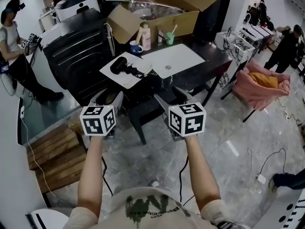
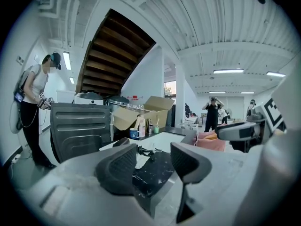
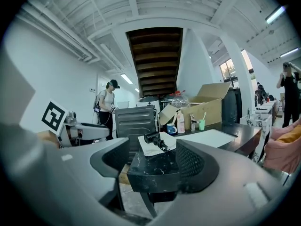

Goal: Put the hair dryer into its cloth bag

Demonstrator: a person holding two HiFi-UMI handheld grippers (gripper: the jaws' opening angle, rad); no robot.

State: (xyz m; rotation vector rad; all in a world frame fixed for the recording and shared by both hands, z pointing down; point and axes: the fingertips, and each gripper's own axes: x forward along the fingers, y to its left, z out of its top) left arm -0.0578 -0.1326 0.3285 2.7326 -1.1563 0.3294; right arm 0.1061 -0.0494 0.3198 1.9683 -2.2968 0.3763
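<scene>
— What do we have on the left?
— Our left gripper [image 1: 107,99] is empty, jaws wide apart, held short of the black table [image 1: 212,56].
— And the hair dryer [image 1: 118,65]?
— It lies on the white cloth bag [image 1: 125,80] at the table's left end, beyond both our grippers. Our right gripper [image 1: 174,97] gapes too, with nothing between its pads.

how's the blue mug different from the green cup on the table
The blue mug is dark blue, the green cup pale green. A light stick stands out of the green cup; nothing sticks out of the blue mug. In the head view the blue mug stands left of the bottle, the green cup right of it. Both stand upright on the dark table.
</scene>
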